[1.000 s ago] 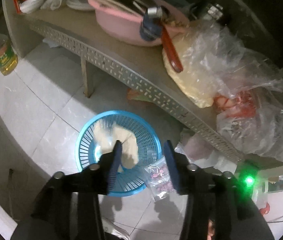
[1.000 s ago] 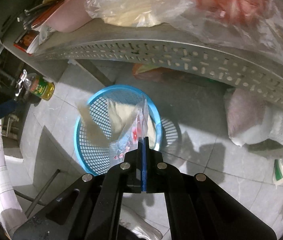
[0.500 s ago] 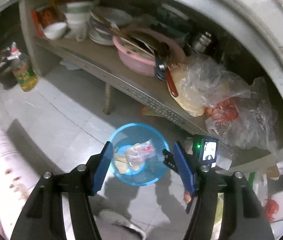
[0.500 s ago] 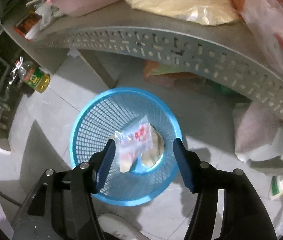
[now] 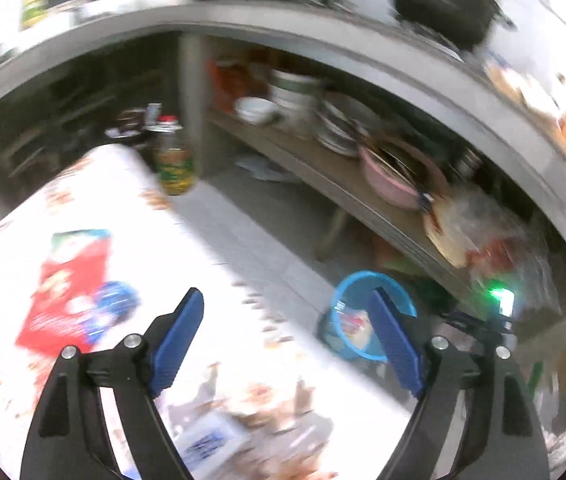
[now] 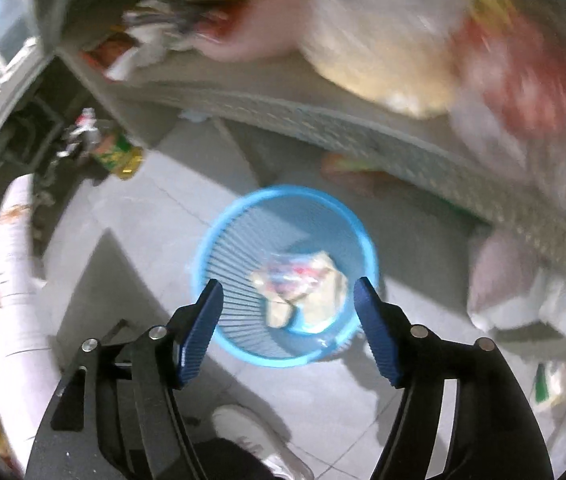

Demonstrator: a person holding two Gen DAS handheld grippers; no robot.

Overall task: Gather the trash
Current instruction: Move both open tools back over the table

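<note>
A blue mesh basket (image 6: 243, 236) stands on the tiled floor below a metal shelf. A clear plastic bag with red print (image 6: 289, 276) lies inside it on pale paper scraps (image 6: 323, 304). My right gripper (image 6: 287, 302) hangs above the basket, its jaws opening and holding nothing. My left gripper (image 5: 289, 312) is higher up, over the edge of a white patterned tablecloth (image 5: 95, 240); its jaws are opening too, with nothing between them. The left wrist view shows the basket (image 5: 347, 288) small at lower right. A red packet (image 5: 69, 276) and a white carton (image 5: 207, 444) lie on the cloth.
The perforated metal shelf (image 6: 363, 124) carries a pink basin (image 5: 395, 184), dishes and plastic bags (image 6: 483, 60). An oil bottle (image 5: 173, 160) stands on the floor by a post. A white shoe (image 6: 251, 432) is below my right gripper. More bags (image 6: 523, 292) lie on the floor at right.
My right gripper opened and let go of the clear bag, which now lies in the basket. My left gripper rose and swung left over the table while opening wider.
</note>
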